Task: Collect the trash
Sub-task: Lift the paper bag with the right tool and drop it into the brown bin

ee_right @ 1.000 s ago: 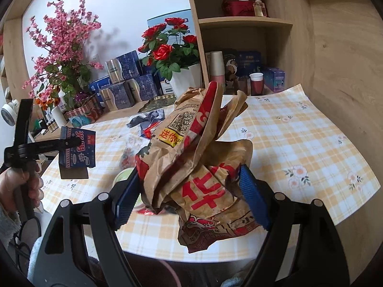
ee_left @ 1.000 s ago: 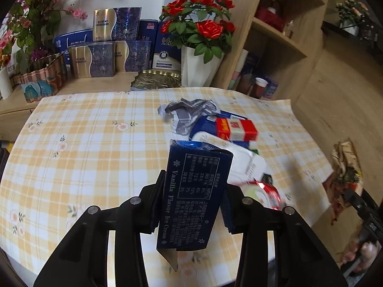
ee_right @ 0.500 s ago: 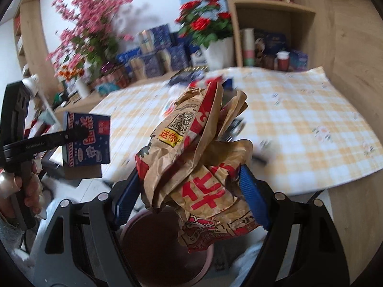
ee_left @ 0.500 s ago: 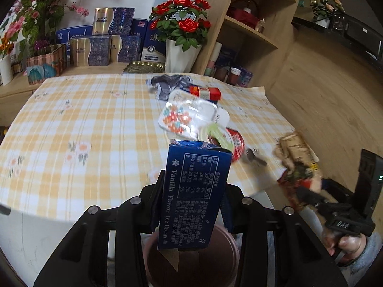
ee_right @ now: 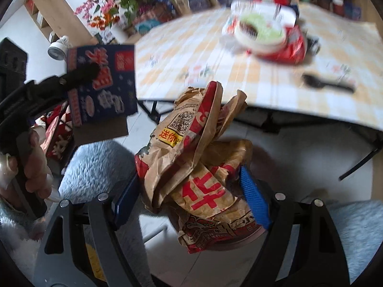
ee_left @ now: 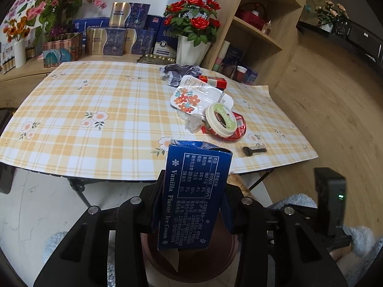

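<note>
blue card fills the middle of the left wrist view: the left claw (ee_left: 191,205) is clamped on an ice cream box (ee_left: 195,197), dark blue with white print, held upright and just off the near edge of the worktop (ee_left: 71,129). below the box sits the round, reddish-brown bin (ee_left: 222,258), its mouth straight under the carton. over on the right wrist view, the right claw (ee_right: 189,198) is clamped on a crumpled paper bag (ee_right: 191,167), brown with red characters and a yellow label, its blue pads pressed into both sides. a pinkish rim of the bin shows just under the bag's bottom edge. the person's hand (ee_right: 28,167) grips the handle of the left claw at the left of that view, box raised beside the bag, the two apart. on the yellow checked cloth more trash waits: a round lid (ee_left: 221,119) on a red wrapper (ee_left: 235,129), a flowered plastic tray (ee_left: 194,95), a grey foil wrapper (ee_left: 179,71), a small red box (ee_left: 213,81), and a black spoon (ee_left: 253,150) near the front edge. the right wrist view is blurred across the worktop.
</note>
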The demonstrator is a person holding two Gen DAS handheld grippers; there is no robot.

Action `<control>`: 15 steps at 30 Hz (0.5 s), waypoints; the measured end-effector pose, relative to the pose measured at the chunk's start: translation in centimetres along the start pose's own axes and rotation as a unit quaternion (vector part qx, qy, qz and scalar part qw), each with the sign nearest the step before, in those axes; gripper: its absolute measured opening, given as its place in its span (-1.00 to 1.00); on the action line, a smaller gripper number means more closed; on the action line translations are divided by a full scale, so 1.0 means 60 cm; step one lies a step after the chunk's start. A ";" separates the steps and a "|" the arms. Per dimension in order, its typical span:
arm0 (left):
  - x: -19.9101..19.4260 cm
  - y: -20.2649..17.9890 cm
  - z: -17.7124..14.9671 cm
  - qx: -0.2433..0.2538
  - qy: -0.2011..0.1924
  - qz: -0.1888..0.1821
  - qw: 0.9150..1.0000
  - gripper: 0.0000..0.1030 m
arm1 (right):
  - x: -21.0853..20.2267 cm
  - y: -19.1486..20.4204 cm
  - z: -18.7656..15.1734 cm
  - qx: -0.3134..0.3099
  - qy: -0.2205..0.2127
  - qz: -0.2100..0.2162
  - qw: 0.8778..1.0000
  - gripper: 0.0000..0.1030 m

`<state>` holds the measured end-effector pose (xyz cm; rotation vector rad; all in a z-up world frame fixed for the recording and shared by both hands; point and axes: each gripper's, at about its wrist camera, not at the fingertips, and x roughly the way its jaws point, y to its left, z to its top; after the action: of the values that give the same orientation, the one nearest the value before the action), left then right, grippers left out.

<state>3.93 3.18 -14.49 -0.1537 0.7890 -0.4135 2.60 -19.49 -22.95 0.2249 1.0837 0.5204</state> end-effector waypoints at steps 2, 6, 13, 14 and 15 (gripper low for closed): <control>0.001 0.000 -0.003 -0.001 0.001 0.000 1.000 -0.24 | 0.026 -0.014 -0.004 0.020 0.028 0.008 0.999 0.54; 0.008 0.001 -0.013 -0.003 0.006 -0.002 1.000 -0.24 | 0.066 -0.041 -0.011 0.044 0.044 0.003 0.998 0.55; 0.032 -0.005 -0.037 0.002 0.010 0.014 1.000 -0.24 | 0.118 -0.076 -0.009 0.051 0.026 -0.039 0.998 0.73; 0.034 -0.005 -0.040 0.002 0.010 0.014 1.000 -0.24 | 0.119 -0.082 -0.009 0.054 0.022 -0.051 0.997 0.76; 0.037 -0.005 -0.045 0.002 0.008 0.015 1.000 -0.24 | 0.118 -0.091 -0.009 0.058 0.018 -0.057 0.997 0.82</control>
<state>3.32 2.03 -17.73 -0.1344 0.8061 -0.3884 6.31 -20.62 -31.03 0.2543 1.1556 0.3604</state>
